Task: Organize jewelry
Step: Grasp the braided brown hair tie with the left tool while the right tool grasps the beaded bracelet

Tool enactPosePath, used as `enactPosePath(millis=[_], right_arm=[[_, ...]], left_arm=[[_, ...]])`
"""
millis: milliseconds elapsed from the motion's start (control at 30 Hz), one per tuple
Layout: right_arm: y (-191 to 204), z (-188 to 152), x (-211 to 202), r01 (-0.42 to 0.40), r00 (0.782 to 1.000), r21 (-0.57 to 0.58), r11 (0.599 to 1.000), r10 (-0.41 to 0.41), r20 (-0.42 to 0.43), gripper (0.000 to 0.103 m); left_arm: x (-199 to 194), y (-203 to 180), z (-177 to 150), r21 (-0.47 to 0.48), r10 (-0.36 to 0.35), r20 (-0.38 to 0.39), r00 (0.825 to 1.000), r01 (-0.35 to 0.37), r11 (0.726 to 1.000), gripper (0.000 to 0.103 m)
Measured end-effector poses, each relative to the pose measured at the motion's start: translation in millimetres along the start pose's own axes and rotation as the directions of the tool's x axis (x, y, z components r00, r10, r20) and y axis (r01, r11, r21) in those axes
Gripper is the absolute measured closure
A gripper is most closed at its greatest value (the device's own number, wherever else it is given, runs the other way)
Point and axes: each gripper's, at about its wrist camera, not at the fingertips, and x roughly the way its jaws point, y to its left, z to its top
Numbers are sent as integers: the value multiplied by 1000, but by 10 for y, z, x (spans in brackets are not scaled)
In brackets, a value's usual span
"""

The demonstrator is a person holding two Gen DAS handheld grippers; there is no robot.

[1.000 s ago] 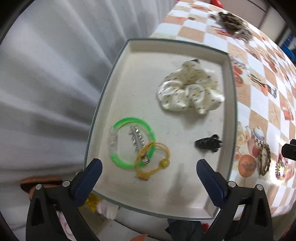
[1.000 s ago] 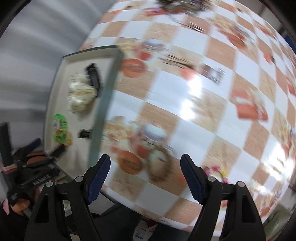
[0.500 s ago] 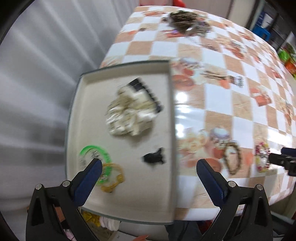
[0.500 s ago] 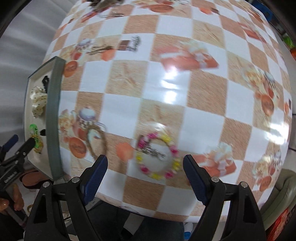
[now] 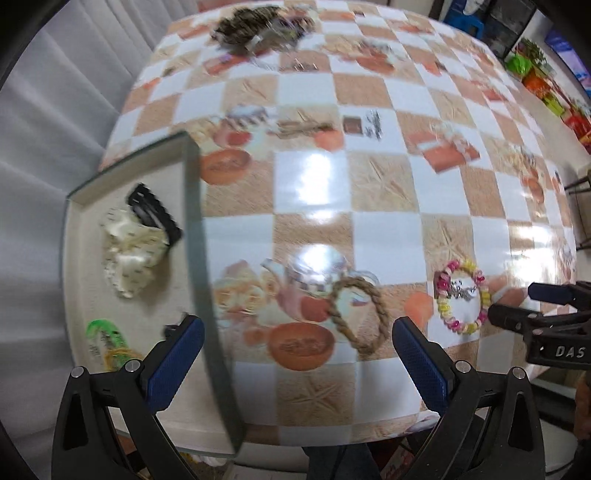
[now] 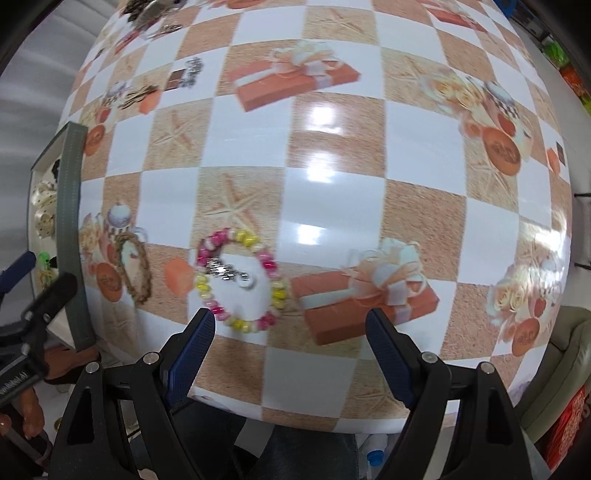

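A pink and yellow bead bracelet with a silver charm lies on the checkered tablecloth near the front edge; it also shows in the left wrist view. A brown braided rope bracelet lies left of it, also in the right wrist view. A grey-rimmed tray at the left holds a cream scrunchie, a black comb clip, a green bangle and a yellow hair tie. My left gripper is open above the rope bracelet. My right gripper is open just before the bead bracelet.
A dark heap of more jewelry lies at the table's far side. A grey curtain hangs left of the table. The table's front edge is close under both grippers. Coloured boxes stand at the far right.
Both grippers swung right. The left view moved from over the tray to the tablecloth and rope bracelet. The right view moved onto the bead bracelet. Both stayed open.
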Motion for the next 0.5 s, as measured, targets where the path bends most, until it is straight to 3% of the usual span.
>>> enactPosePath(millis=[267, 500], right_arm=[[-117, 6, 136, 12, 1000, -5, 1000, -12, -11, 17], [54, -83, 350, 41, 999, -53, 998, -42, -13, 18]], left_arm=[[314, -210, -16, 31, 4, -62, 998, -2, 1000, 0], [508, -337, -35, 41, 22, -90, 996, -18, 999, 0]])
